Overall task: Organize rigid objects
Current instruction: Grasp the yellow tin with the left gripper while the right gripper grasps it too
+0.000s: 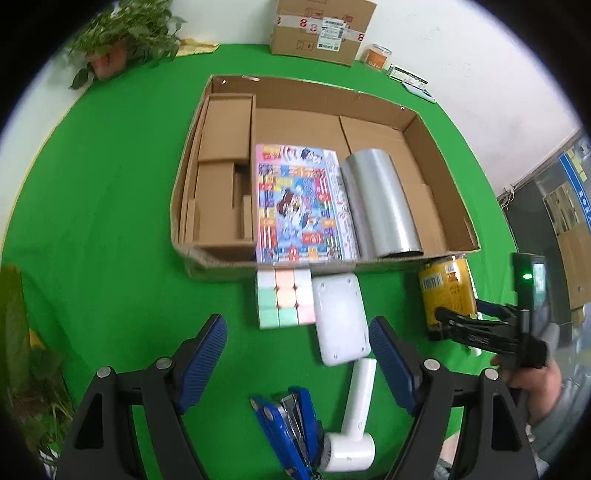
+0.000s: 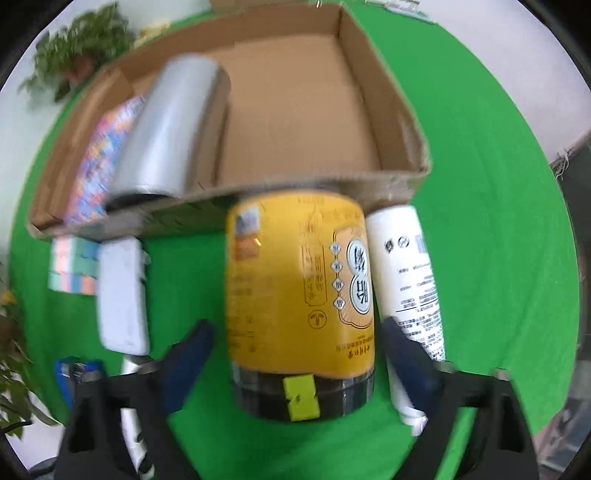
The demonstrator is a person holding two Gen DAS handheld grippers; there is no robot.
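Observation:
My left gripper [image 1: 297, 349] is open above the green cloth, with nothing gripped. Ahead of its blue pads lie a pastel puzzle cube [image 1: 284, 299] and a white flat case [image 1: 340, 317]. A white handheld fan [image 1: 354, 417] and a blue stapler [image 1: 288, 432] lie lower between the fingers. My right gripper [image 2: 297, 347] points down over a yellow can [image 2: 299, 288] lying on its side. Its pads flank the can with green showing on both sides. A white bottle [image 2: 406, 273] lies against the can's right side. In the left wrist view the right gripper [image 1: 461, 310] hangs over the can [image 1: 443, 288].
An open cardboard tray [image 1: 221, 264] [image 2: 388, 110] holds a colourful magazine [image 1: 299, 206], a silver roll [image 1: 380, 206] and small brown boxes [image 1: 225, 129]. Behind it stand a taped carton [image 1: 317, 29], an orange jar [image 1: 376, 55] and a potted plant [image 1: 122, 44]. A person's hand [image 1: 532, 376] holds the right gripper.

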